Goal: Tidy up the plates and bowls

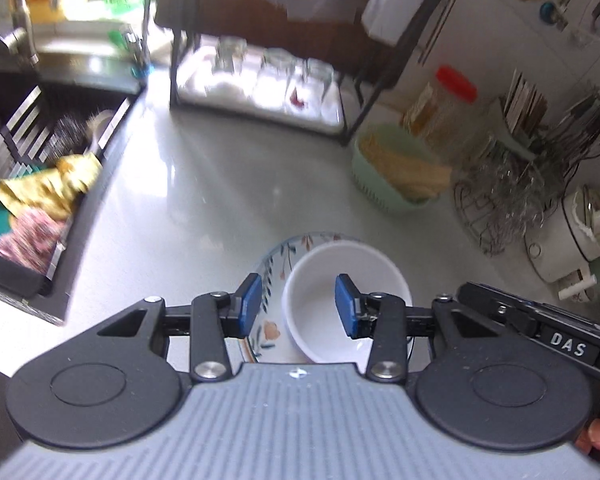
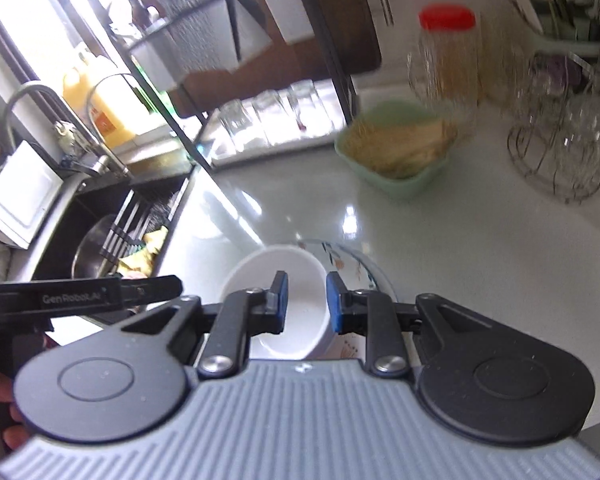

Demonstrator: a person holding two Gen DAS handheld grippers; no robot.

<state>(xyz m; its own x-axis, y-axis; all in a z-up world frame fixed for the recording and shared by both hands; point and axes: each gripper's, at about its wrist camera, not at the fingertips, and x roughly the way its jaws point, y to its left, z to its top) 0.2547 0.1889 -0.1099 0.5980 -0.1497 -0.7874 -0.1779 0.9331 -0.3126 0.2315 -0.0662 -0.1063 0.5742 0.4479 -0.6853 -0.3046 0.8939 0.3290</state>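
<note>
The step in hand is judged to be the handling of the small round white ceramic bowl (image 1: pixel 346 300), which sits tilted on the shallow round plate with a painted flower pattern (image 1: pixel 270 276) on the pale glossy bench (image 1: pixel 204 200).

In the left wrist view the left tool (image 1: pixel 300 306) is seen with its blue pads (image 1: pixel 249 304) set wide apart; the bowl's left wall lies between them, at 12 o'clock from the tool, but no pad is seen touching it.

In the right wrist view the right tool (image 2: pixel 303 302) is narrower, and the bowl's (image 2: pixel 276 280) right wall lies between its pads (image 2: pixel 334 302). Whether the wall is actually pinched cannot be told; a gap shows on the inner side.

The plate (image 2: pixel 356 268) shows at 1 o'clock beyond the right tool.

The next move is judged to call for a firm closing on the rim before any lift, since the glazed wall is likely slippery. The black wire dish rack (image 1: pixel 268 92) stands at 11 o'clock, well apart.
</note>
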